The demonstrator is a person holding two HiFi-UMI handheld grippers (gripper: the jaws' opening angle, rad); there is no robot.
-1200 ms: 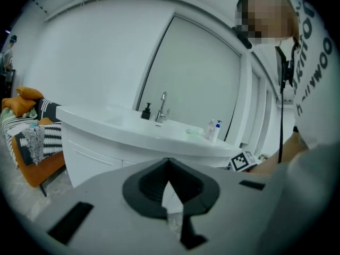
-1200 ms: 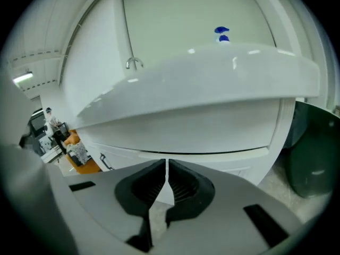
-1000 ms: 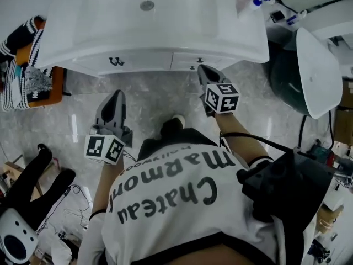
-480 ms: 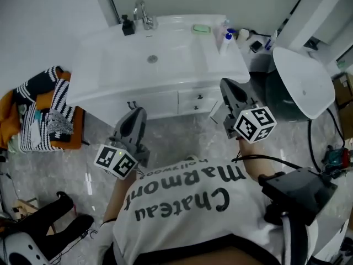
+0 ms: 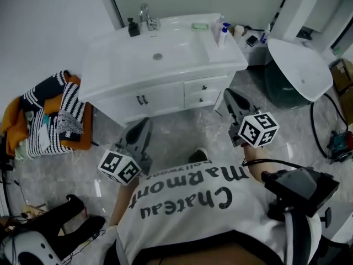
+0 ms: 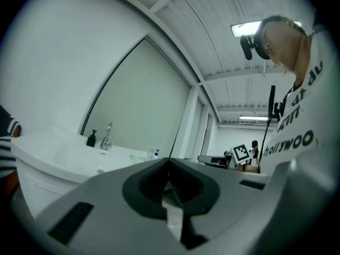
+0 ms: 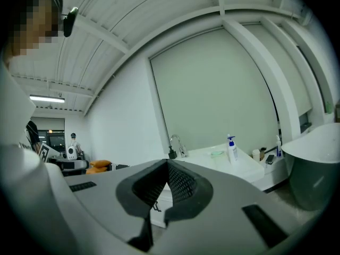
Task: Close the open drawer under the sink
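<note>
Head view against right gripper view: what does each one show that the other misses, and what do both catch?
Only the head view: the two drawer fronts under the sink, both looking pushed in, and the basin's drain. Only the right gripper view: the ceiling light overhead. Both: the faucet, the pump bottle, and the right gripper, jaws together on nothing.

Grey marbled floor carries white vanity, striped laundry heap left, perhaps dark bin right
</note>
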